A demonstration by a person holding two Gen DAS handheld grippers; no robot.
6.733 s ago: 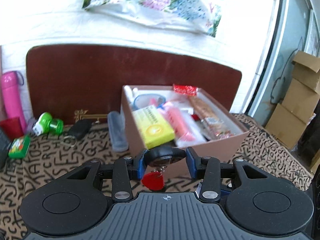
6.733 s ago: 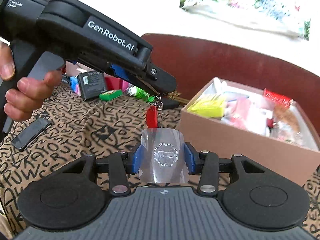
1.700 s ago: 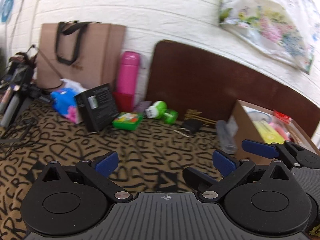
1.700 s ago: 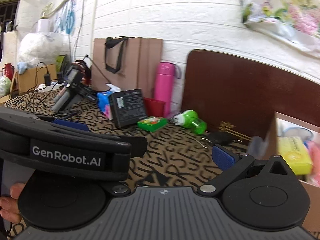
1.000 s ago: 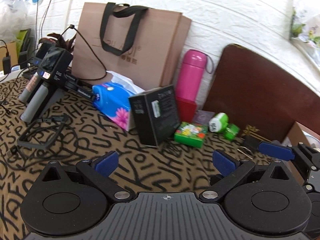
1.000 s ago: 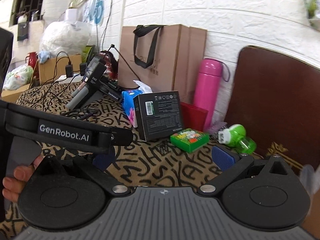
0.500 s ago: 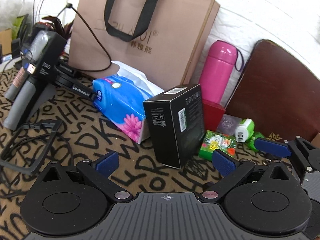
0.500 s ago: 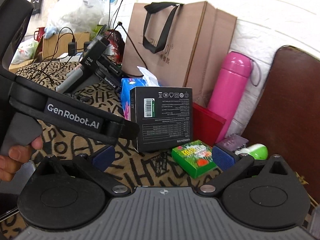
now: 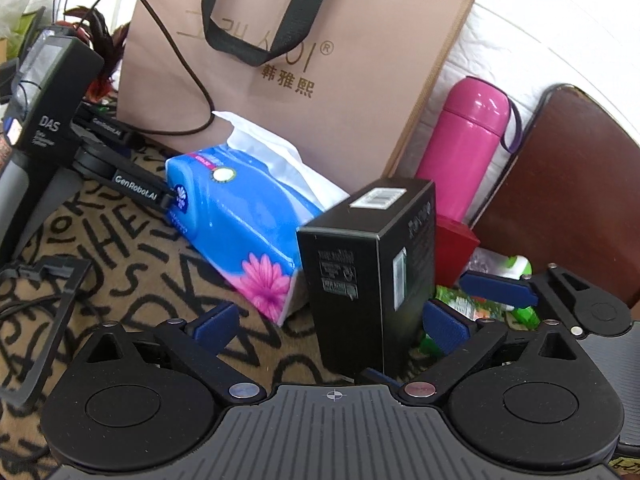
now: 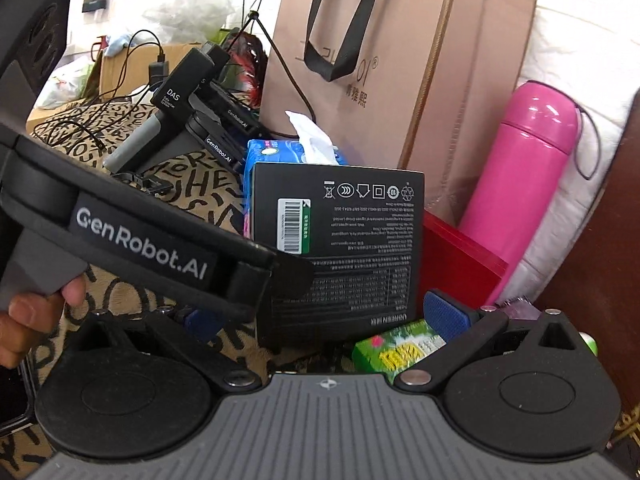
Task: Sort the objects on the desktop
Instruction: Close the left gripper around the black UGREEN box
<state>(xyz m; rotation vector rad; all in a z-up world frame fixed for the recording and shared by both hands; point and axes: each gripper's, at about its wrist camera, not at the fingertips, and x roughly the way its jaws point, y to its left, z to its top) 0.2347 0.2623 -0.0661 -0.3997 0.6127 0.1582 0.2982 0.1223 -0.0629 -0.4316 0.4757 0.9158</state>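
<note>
Standing black box, between open left gripper fingers

A white brick wall is seen behind the tabletop. The tabletop is covered by a letter-patterned tan cloth.

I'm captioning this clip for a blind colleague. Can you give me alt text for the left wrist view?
The open left gripper faces an upright black box, which stands between its fingers nearer the right one. Behind lie a blue tissue pack, a brown paper bag and a pink bottle.
</note>
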